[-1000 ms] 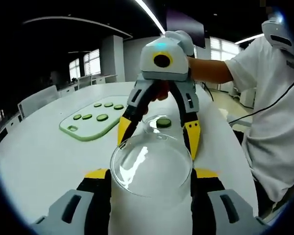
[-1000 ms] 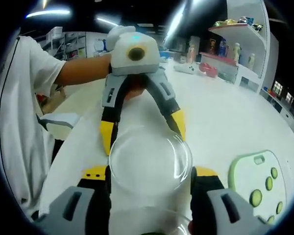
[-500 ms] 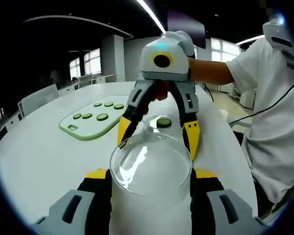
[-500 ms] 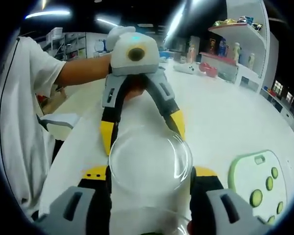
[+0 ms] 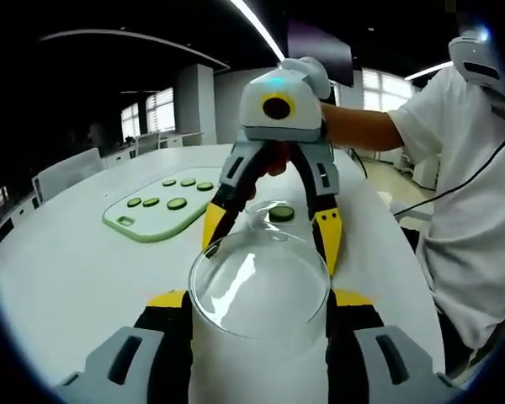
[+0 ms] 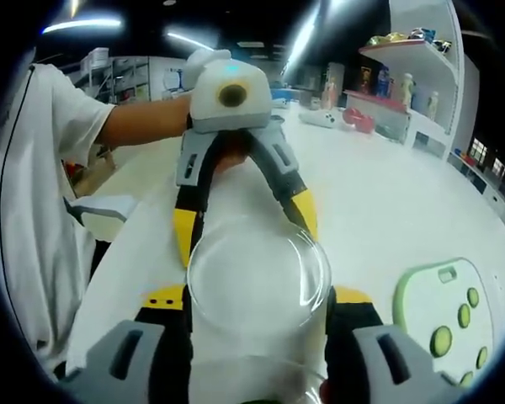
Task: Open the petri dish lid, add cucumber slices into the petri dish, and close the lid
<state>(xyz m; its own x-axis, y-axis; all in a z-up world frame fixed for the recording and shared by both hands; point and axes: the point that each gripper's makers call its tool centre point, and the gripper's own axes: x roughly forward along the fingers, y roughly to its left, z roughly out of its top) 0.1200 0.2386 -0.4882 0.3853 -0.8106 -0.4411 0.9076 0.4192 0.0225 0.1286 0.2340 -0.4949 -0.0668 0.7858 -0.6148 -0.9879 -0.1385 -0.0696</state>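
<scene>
- The petri dish lid [image 5: 257,282] is off its base and held clear of the white table [image 5: 67,269], flat side roughly level. I judge this keeps the base open for loading, or the lid is being readied to go back on.
- In the left gripper view the left gripper [image 5: 259,313] has its jaws set about a lid's width apart. The black pads sit against opposite edges of the lid's near half, so it appears to clasp the lid.
- The right gripper [image 5: 271,227] faces it from across the lid, nose tipped down. Its yellow-tipped jaws are spread equally wide and reach the lid's far rim.
- In the right gripper view the same lid [image 6: 258,278] sits between that gripper's own pads, which look to be touching it. Both tools therefore seem to grip one lid from opposite sides, perhaps a handover or a two-handed steadying.
- The left gripper [image 6: 246,225] shows there too, angled down towards the lid, with a bare forearm [image 6: 143,122] behind it.
- The petri dish [image 5: 259,210] stands on the table beyond the lid, between the right gripper's jaws, with one cucumber slice [image 5: 280,213] inside.
- Further cucumber slices [image 5: 176,203] lie on the pale green cutting board [image 5: 151,223], well apart to one side.
- With a slice already in the dish, I judge that closing the lid is the remaining step.
</scene>
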